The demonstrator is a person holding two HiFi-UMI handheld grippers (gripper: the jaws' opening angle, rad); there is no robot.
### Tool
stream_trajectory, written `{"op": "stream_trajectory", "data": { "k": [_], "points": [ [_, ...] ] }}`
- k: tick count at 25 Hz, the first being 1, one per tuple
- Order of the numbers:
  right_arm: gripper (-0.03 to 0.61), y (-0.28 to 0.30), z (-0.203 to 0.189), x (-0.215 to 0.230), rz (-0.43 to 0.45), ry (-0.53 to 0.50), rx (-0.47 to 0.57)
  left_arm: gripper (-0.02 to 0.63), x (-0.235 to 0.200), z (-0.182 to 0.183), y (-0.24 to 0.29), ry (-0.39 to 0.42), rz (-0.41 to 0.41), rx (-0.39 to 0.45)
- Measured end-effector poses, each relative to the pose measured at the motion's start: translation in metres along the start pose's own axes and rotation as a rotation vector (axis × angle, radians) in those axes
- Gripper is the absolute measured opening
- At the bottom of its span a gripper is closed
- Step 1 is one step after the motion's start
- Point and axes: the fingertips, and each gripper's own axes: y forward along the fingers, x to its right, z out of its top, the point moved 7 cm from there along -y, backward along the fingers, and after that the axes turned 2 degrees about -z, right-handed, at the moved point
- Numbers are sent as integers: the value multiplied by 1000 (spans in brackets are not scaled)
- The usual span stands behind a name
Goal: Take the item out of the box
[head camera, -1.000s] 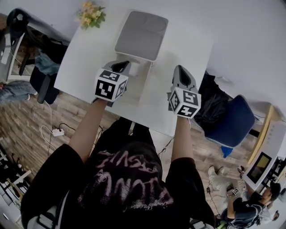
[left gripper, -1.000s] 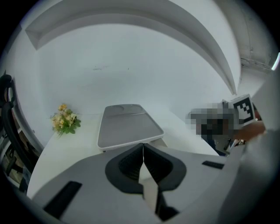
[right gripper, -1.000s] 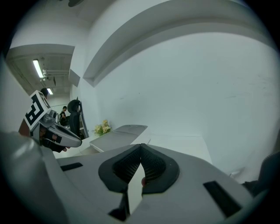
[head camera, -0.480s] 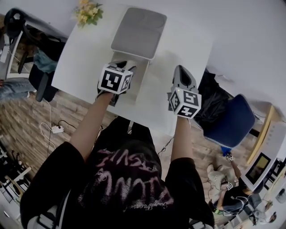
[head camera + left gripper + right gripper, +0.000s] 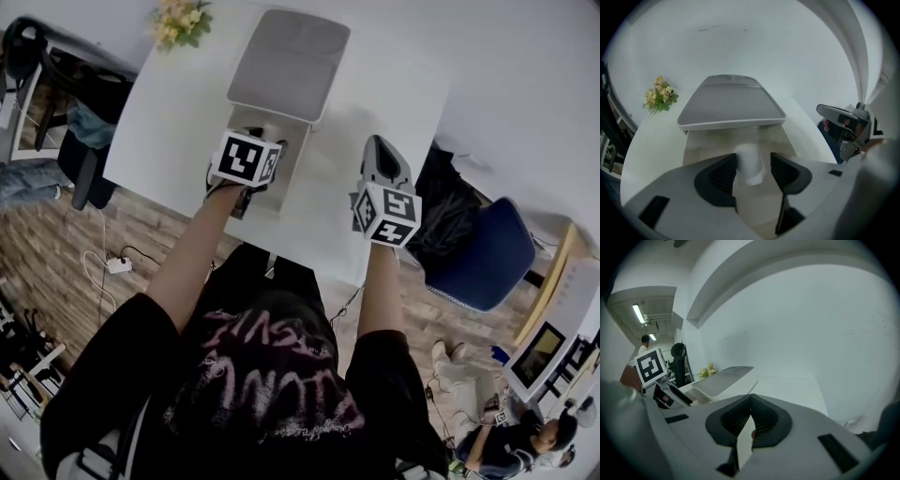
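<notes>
Left gripper (image 5: pixel 753 159) has dropped since a second ago, from above the box (image 5: pixel 696 150) front down into its opening, nose tipped steeply down. Its fingers (image 5: pixel 719 176) have just been opening and now stand spread wide.

Item (image 5: pixel 749 157): small white cylinder, upright inside the box, directly between the spread fingers. Close to the left pad, with a clear gap at the right pad. Not gripped yet, by my reading; whether the left pad touches it I cannot tell.

Lid (image 5: pixel 729 105): grey, hinged up beyond the fingertips. It leaves the box open from above and in front, which is likely why the approach comes down over the near wall.

Right gripper (image 5: pixel 750 420): well to the right of the box, hanging over bare desk (image 5: pixel 178 112). Fingers (image 5: pixel 764 420) pressed together at the tips, nothing between them. Looks parked, out of the left one's way.

Flowers (image 5: pixel 658 96): far corner of the desk, well left of the left fingers, no part in this.

Judgement: this is the pre-grasp step. Fingers are opened wide to straddle the item. The next move calls for closing squarely on its sides, then lifting straight up to clear the box walls and the lid edge. The item is off-centre in the gap, so it may tip as the fingers close.
</notes>
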Motion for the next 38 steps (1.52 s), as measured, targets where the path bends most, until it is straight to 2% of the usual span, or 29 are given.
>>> {"op": "stream_trajectory", "data": {
  "k": [4,12,25,29,38],
  "points": [
    [9,1,-2,4,-12,2,-7,235,-4,0,6,-1,13,-17],
    [9,-4,-6,10,-23,-2,-16,181,-6,-4,14,12,58,-41],
    [9,-11,3,6,-29,-18,-7,173,-9,-8,5,-7,33,-4],
    [9,-16,5,1,-32,-21,-6,172,-8,-7,-6,4,21,34],
    [9,-30,22,-19,-25,-28,25,170,-6,6,-48,47,7,182]
  ]
}}
